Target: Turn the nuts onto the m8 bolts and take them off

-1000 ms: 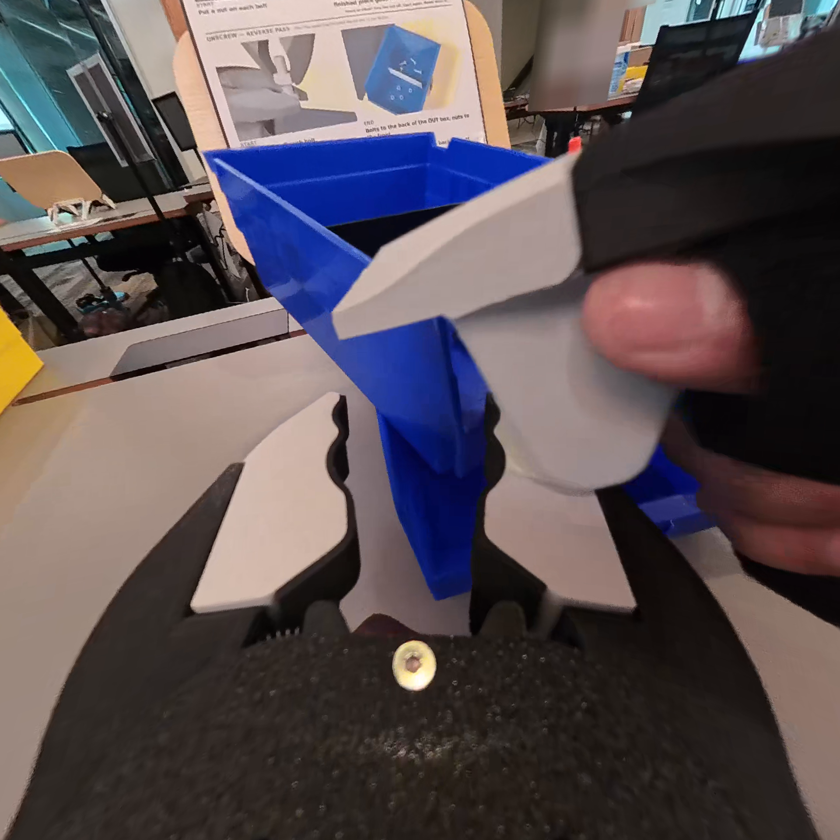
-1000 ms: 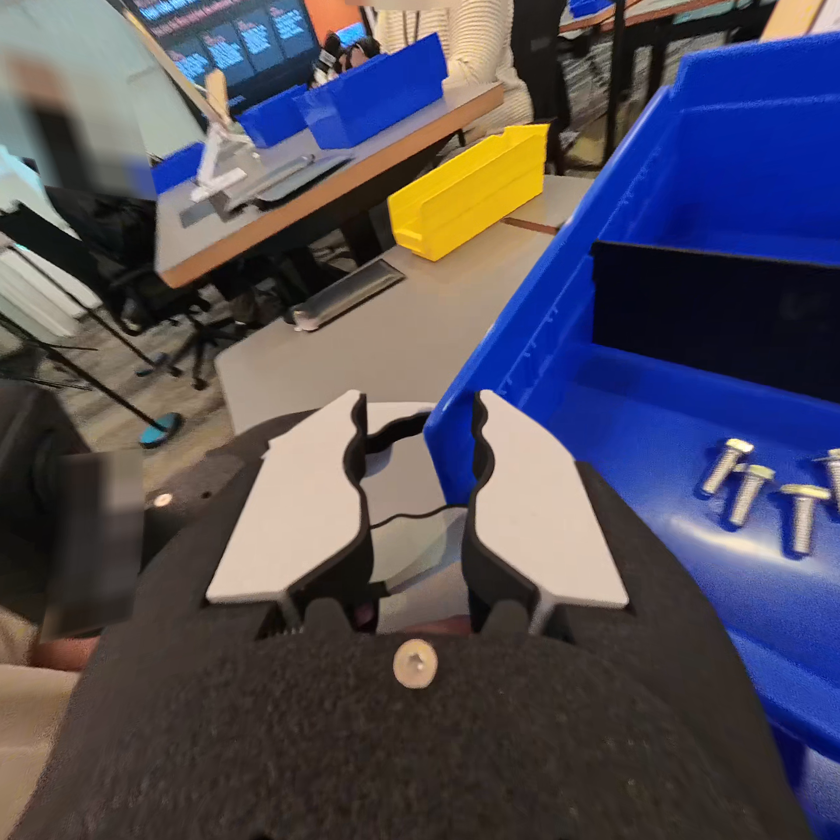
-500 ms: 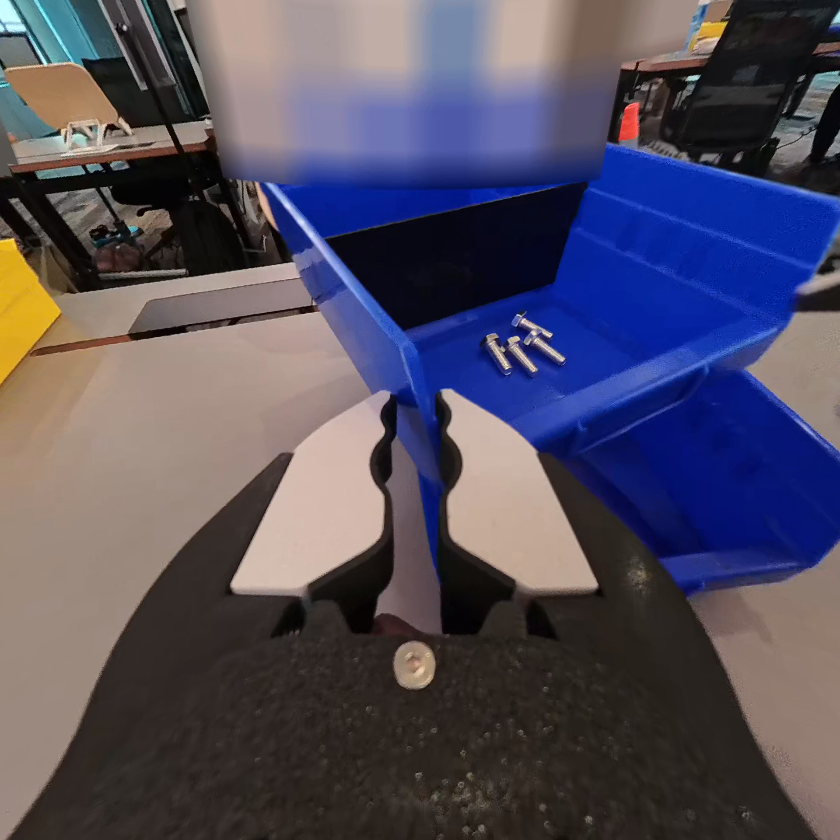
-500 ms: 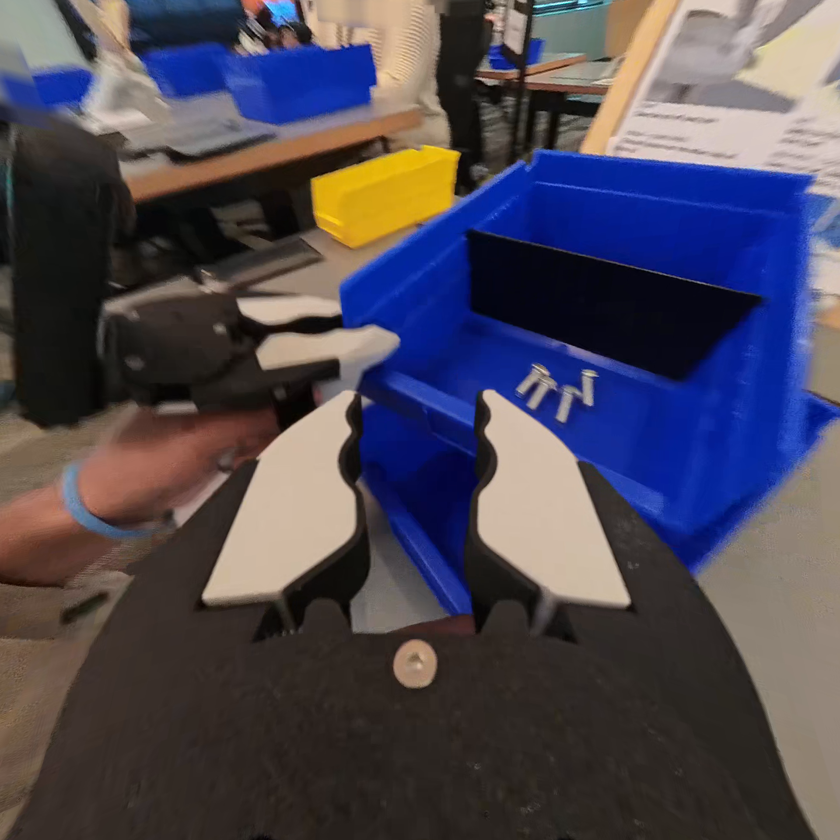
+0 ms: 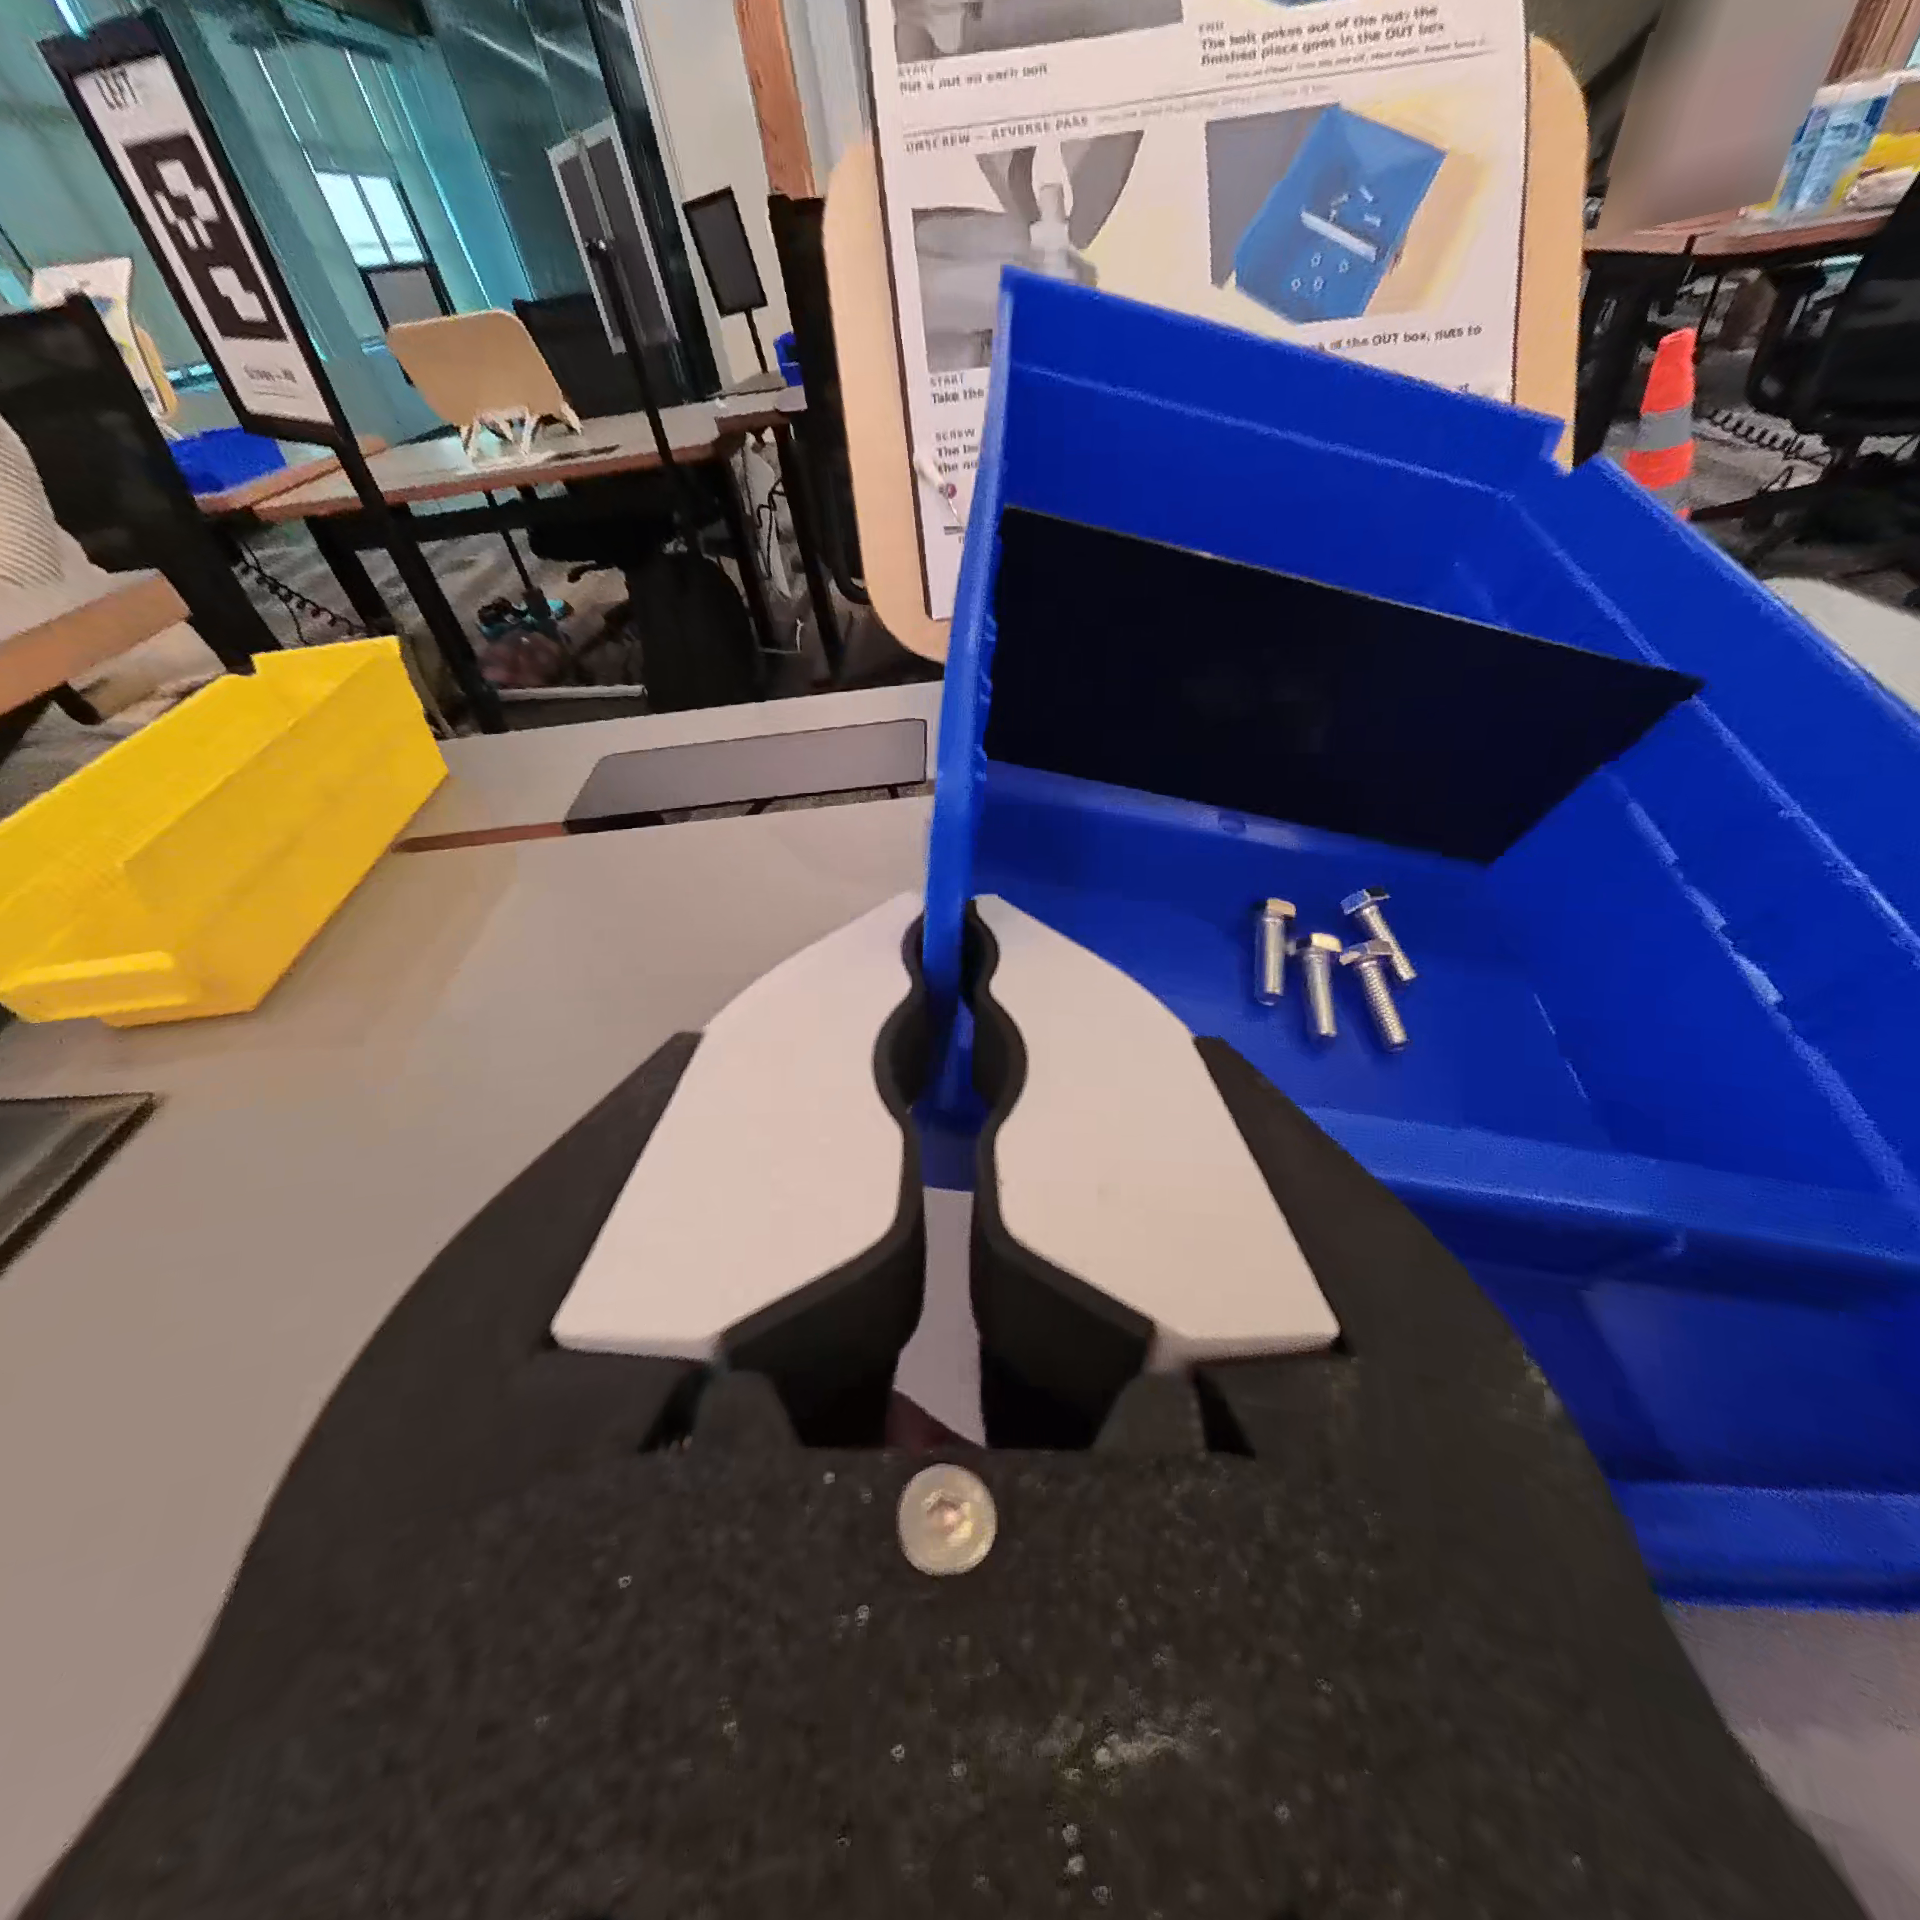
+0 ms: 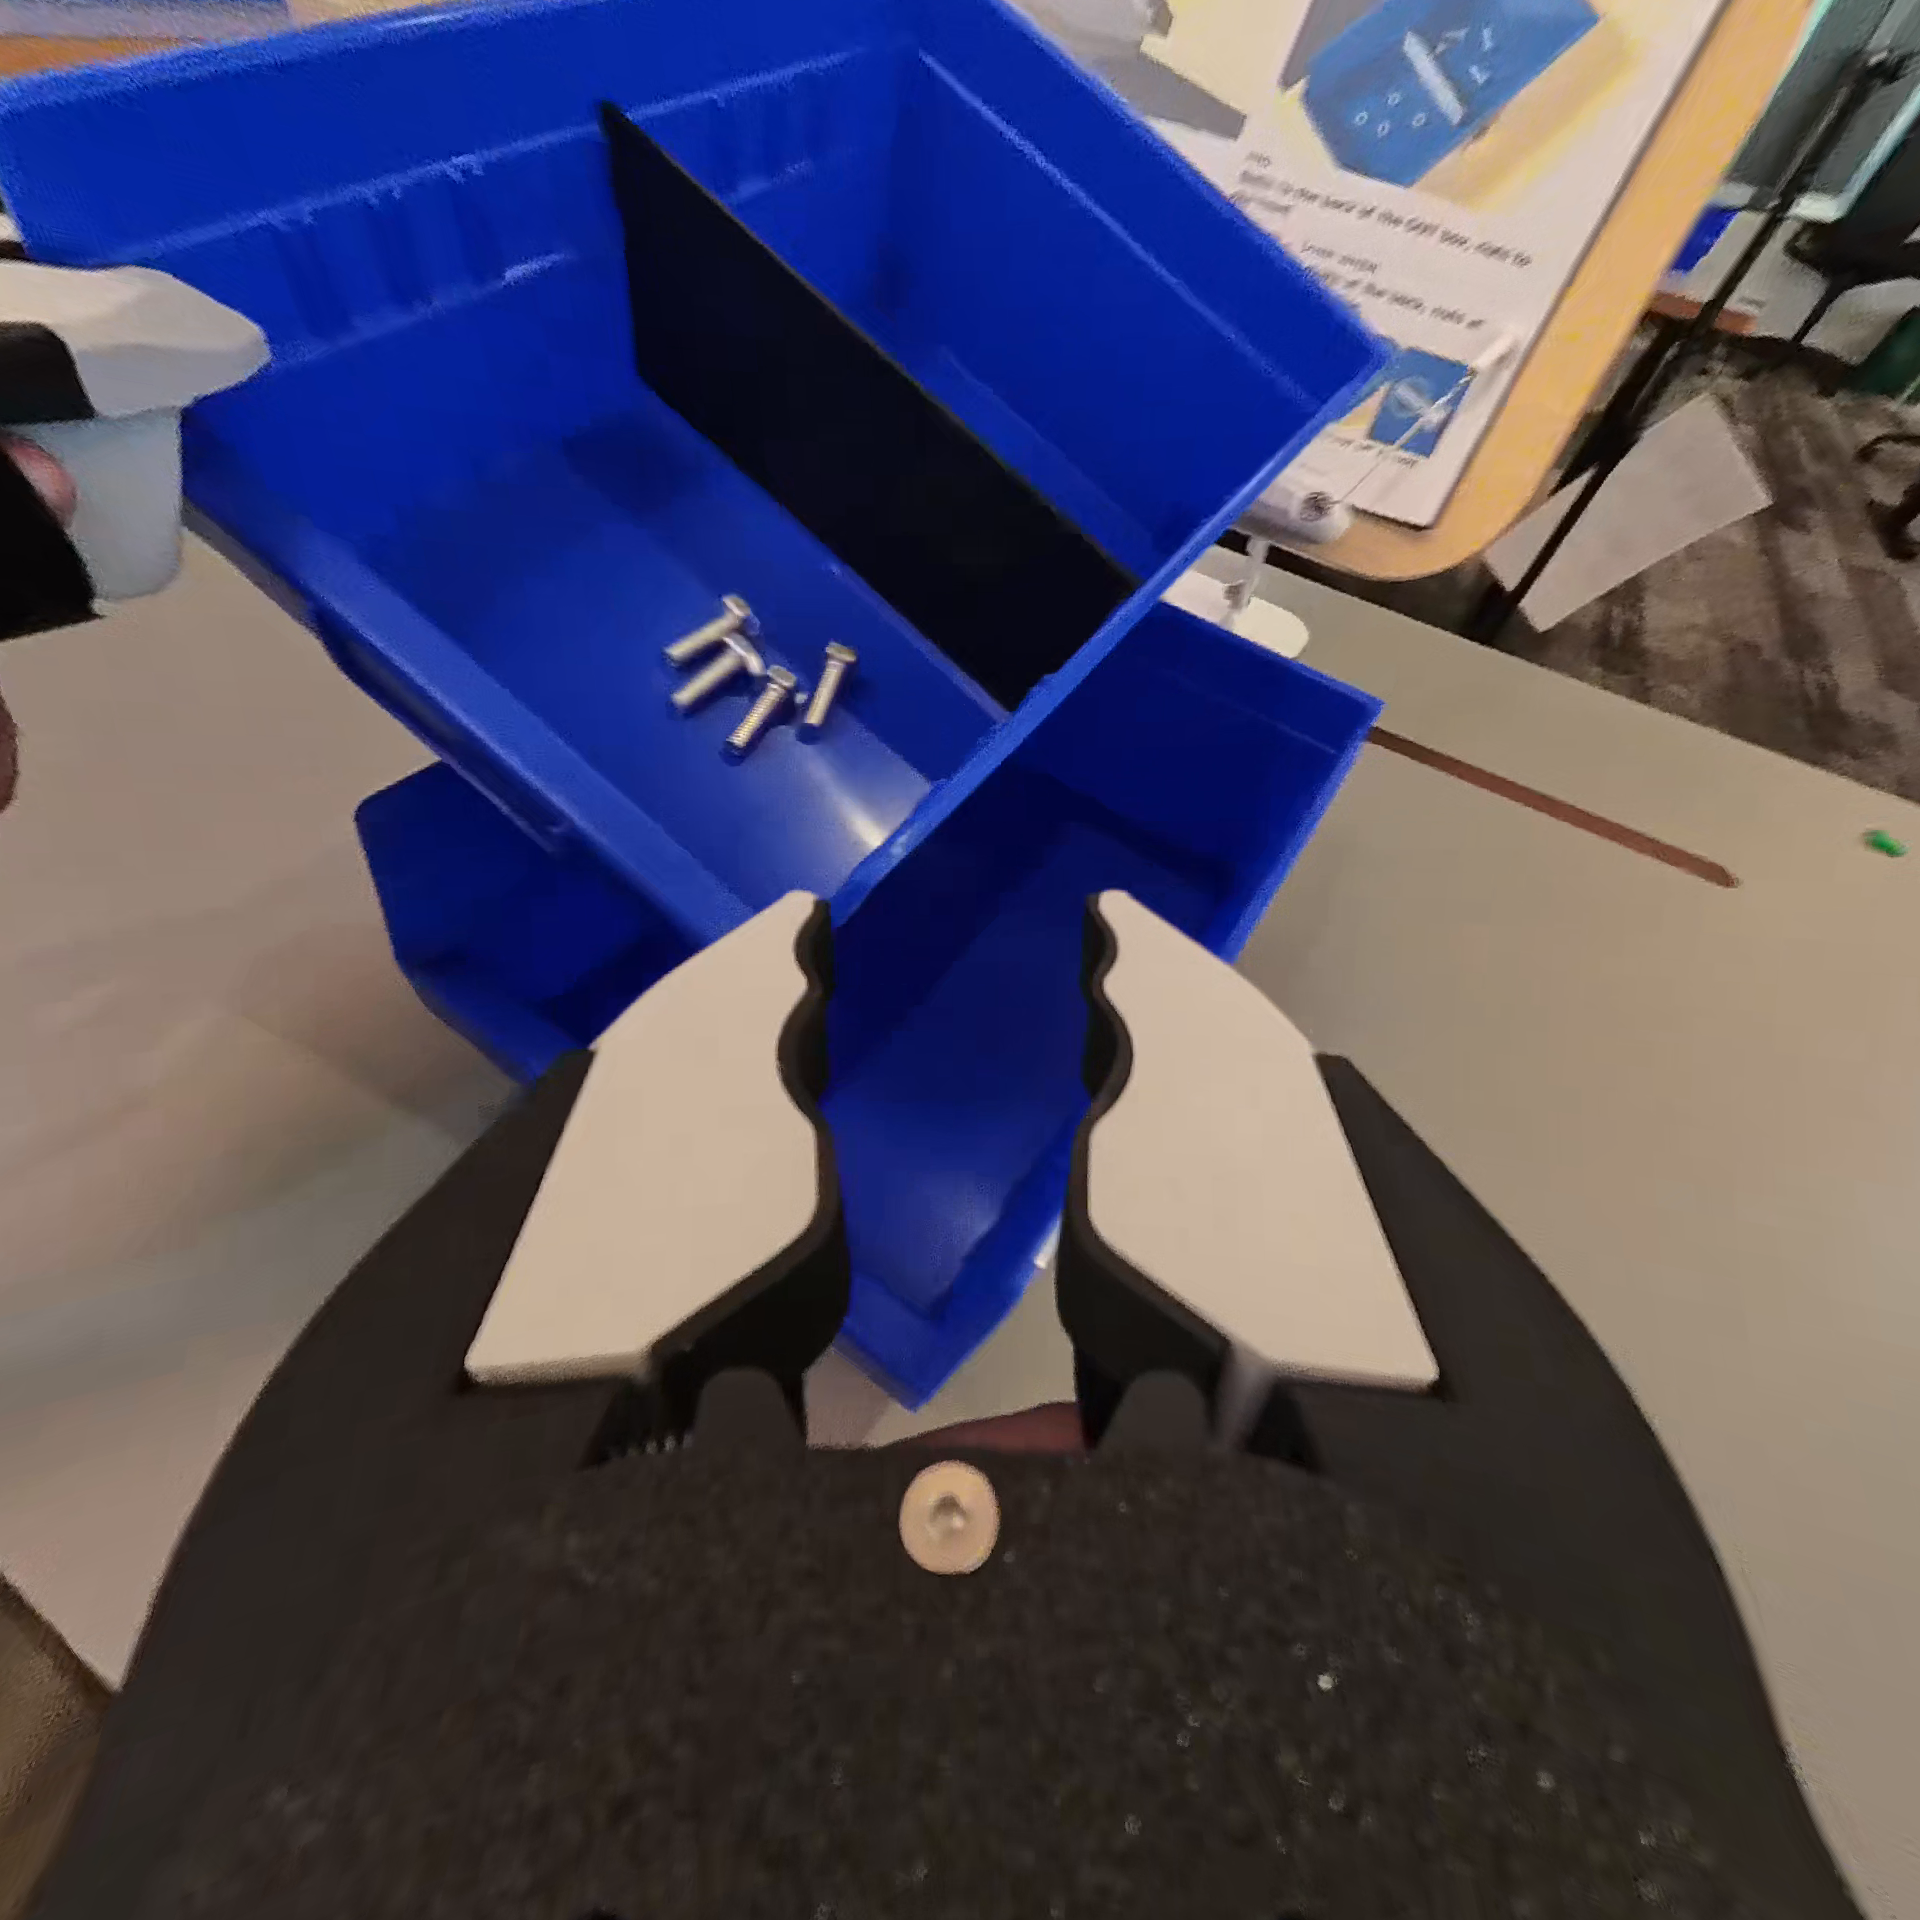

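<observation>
A blue bin (image 5: 1766,831) with a black divider (image 5: 1299,696) is held tilted above a second blue bin (image 6: 1195,748). Several silver bolts (image 5: 1330,966) lie loose in its front compartment. I see no nuts. My left gripper (image 5: 948,914) is shut on the tilted bin's left wall at the front corner. In the right wrist view the tilted bin (image 6: 1039,208), its divider (image 6: 862,416), the bolts (image 6: 758,675) and the left gripper (image 6: 187,405) at the far left all show. My right gripper (image 6: 956,904) is open, its fingers either side of the lower bin's near corner.
A yellow bin (image 5: 208,821) sits on the grey table (image 5: 312,1143) at the left. An instruction board (image 5: 1195,208) stands behind the bins. A sign on a black stand (image 5: 197,229) is at the far left, an orange cone (image 5: 1662,416) at the back right. There is about 20 cm between the tips of the two grippers.
My left gripper has closed on the bin's wall, and the bin now sits tilted over the lower one. My right gripper has swung round to the bins' near right corner, still open.
</observation>
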The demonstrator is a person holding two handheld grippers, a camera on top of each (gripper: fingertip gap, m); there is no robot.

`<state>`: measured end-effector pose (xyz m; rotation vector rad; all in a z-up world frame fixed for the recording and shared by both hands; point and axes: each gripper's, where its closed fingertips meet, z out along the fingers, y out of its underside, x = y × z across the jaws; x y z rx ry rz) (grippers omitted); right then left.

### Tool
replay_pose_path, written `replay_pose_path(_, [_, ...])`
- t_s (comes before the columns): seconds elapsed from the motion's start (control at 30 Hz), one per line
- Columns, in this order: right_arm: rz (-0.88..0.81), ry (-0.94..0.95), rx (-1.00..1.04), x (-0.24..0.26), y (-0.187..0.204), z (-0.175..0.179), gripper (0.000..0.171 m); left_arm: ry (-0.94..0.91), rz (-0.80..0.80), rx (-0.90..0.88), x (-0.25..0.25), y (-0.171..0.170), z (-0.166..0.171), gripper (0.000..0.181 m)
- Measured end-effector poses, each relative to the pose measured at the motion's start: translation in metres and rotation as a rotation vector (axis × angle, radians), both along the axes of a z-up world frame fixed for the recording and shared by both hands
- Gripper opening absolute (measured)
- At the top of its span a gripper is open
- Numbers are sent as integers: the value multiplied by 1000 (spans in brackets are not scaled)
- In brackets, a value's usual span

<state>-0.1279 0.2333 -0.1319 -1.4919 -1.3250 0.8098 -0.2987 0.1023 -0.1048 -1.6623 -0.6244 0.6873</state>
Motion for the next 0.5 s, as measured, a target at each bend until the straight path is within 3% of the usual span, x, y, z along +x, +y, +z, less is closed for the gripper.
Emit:
replay_pose_path(0.27, [22, -7, -28, -8, -9, -9, 46, -90, -21, 133, -8, -11, 1, 4])
replay_pose_path(0.5, [-26, 13, -11, 5, 8, -2, 44, -131, -14, 212, -26, -36, 11, 5])
